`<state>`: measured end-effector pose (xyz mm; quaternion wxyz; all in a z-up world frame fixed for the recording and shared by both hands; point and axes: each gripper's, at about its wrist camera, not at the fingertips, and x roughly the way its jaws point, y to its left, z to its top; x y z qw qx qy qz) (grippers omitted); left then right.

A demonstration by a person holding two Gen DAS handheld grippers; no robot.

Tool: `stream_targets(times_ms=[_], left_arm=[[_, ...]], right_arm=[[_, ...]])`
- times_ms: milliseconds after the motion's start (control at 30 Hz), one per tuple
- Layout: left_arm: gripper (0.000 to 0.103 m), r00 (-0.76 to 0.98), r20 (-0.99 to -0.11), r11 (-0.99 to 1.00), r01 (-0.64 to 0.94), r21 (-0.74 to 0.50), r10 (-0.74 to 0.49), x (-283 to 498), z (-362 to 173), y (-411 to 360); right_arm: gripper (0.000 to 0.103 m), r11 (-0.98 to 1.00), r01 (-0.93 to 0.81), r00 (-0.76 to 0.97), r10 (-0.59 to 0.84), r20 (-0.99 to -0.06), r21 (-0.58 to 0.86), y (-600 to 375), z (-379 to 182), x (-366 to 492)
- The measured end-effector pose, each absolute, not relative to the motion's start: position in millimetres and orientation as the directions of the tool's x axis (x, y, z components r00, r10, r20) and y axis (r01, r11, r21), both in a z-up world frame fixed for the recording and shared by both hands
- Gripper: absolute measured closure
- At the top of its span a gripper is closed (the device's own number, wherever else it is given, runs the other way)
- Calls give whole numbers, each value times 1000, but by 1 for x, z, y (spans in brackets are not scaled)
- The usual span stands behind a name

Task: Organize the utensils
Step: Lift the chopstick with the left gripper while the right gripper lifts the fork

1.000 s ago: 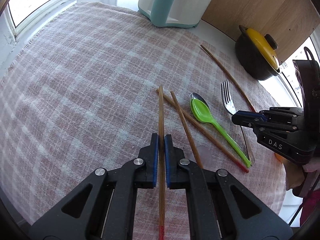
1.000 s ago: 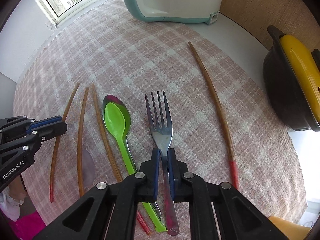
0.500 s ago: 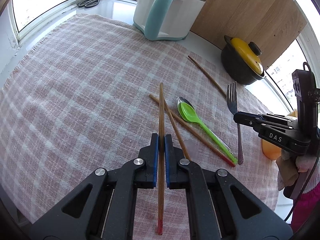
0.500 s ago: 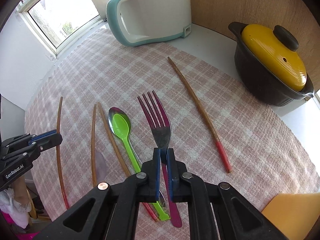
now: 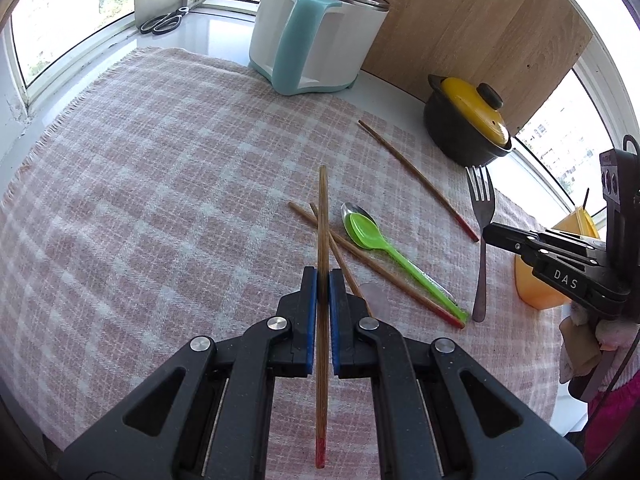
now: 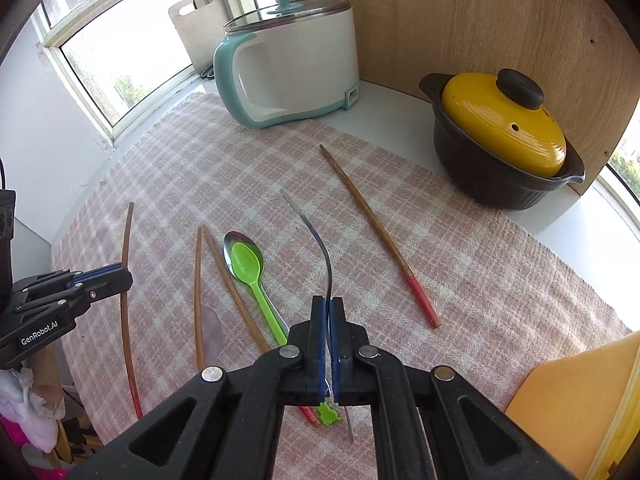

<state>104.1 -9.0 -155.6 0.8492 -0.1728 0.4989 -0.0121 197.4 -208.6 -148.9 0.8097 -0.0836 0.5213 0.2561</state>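
Observation:
My left gripper (image 5: 323, 276) is shut on a wooden chopstick (image 5: 323, 216) with a red end, held above the pink checked cloth (image 5: 160, 200). My right gripper (image 6: 329, 304) is shut on a metal fork (image 6: 316, 232), lifted off the cloth and seen edge-on. In the left wrist view the fork (image 5: 482, 208) hangs from the right gripper (image 5: 490, 234) at the right. On the cloth lie two crossed chopsticks (image 5: 384, 272), a green plastic spoon (image 5: 366, 232) nested on a metal spoon (image 5: 350, 210), and one more chopstick (image 5: 416, 178) further back.
A white and teal cooker (image 5: 316, 36) stands at the back, with a black pot with a yellow lid (image 5: 468, 124) to its right against a wooden board (image 5: 480, 20). An orange container (image 5: 532, 288) sits at the right edge. Scissors (image 5: 164, 22) lie on the windowsill.
Both grippers have risen from the cloth. The fork came up with the right gripper and rolled from flat to edge-on. The left gripper's chopstick lifted clear of the other two.

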Motion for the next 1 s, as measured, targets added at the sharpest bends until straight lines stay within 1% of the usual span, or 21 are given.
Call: stream_targets(times_ms=[200, 433, 533, 633, 867, 1000], left_arm=[[100, 498, -843, 943, -134, -306, -203, 103, -154, -6], [100, 517, -834, 944, -132, -301, -194, 102, -146, 0], [100, 512, -836, 942, -138, -306, -196, 103, -149, 0], [100, 509, -837, 940, -140, -310, -201, 103, -151, 0], [100, 513, -835, 936, -150, -318, -201, 102, -150, 5], [100, 519, -831, 932, -160, -326, -202, 100, -149, 11]], right_arm=[[103, 861, -494, 320, 309, -896, 120, -206, -155, 201], [103, 858, -501, 327, 310, -893, 114, -206, -149, 196], [103, 858, -503, 308, 292, -905, 105, -203, -155, 201], [103, 851, -512, 249, 276, -928, 116, -193, -170, 213], [103, 820, -568, 159, 191, -969, 68, -166, -202, 234], [103, 808, -588, 156, 170, -973, 47, -159, -202, 240]])
